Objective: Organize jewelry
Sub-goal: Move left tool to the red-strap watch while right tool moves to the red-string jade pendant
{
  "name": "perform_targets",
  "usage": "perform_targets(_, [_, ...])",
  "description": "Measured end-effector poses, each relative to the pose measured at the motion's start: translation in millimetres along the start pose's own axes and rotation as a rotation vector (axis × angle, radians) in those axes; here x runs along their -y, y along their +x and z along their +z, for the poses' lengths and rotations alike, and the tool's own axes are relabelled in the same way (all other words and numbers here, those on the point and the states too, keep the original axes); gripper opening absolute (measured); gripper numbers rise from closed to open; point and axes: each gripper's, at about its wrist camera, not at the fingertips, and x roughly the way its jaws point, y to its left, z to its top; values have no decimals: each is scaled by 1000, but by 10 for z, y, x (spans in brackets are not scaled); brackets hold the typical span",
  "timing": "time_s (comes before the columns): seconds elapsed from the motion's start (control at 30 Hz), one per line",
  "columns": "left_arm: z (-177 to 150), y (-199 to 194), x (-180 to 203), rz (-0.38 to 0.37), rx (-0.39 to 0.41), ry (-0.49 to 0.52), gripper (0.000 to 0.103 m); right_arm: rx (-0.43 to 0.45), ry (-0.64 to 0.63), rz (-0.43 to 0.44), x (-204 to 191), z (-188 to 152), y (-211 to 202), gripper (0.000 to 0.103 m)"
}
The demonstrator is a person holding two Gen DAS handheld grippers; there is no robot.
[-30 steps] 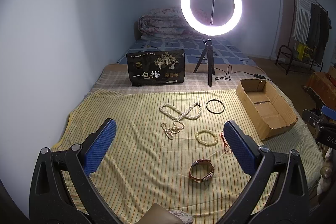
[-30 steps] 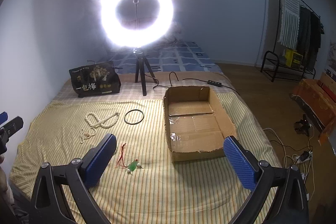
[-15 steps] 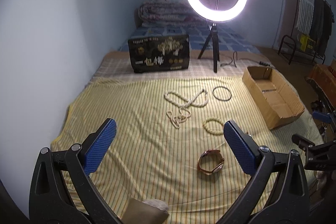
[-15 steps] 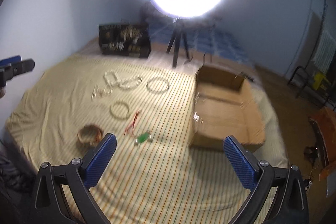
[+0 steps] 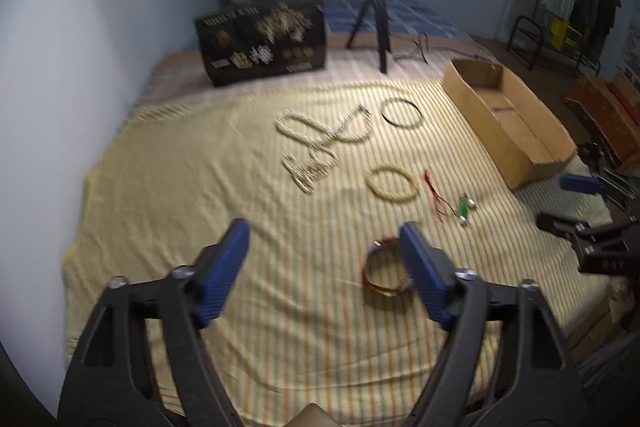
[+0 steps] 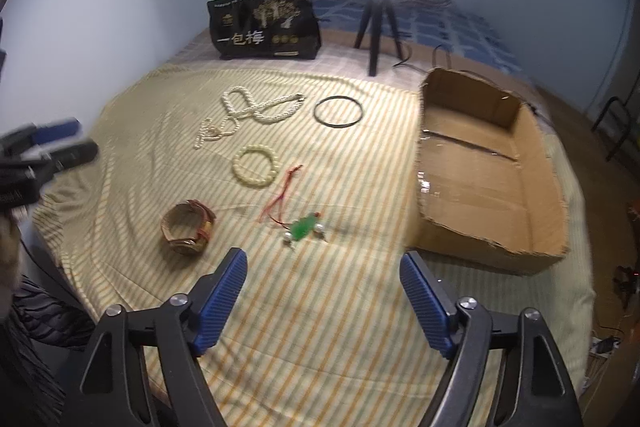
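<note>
Both grippers, left (image 5: 322, 245) and right (image 6: 323, 277), have dipped toward the bed (image 6: 340, 327); fingers narrowing, still open and empty, watch (image 6: 187, 230) and pendant (image 6: 304, 229) likely targets.

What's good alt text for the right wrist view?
The open right gripper, its blue pads just narrowed with nothing between them, hovers over a yellow striped bedsheet holding scattered jewelry: a brown leather-strap watch, a cream bead bracelet, a white pearl necklace, a thin black ring bangle and a green pendant on red cord. An empty brown cardboard box sits right.
</note>
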Motion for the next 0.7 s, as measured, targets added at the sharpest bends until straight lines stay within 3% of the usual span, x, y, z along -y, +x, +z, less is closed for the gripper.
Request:
perform_targets(0.1, [-36,97,41,-47,-48,-2,59,-27,7,63,5,106,107,67])
perform_targets(0.27, [-94,305,40,-124,-149,-44,38,-82,-12,130,-52,243,356,43])
perform_targets(0.4, [-138,486,-14,-171,-228,-103,26,-129,-57,152,-158,323,537,33])
perform_targets(0.7, [-183,702,68,-201,-296,-93,19,-188,-144,141,-297,407,862,19])
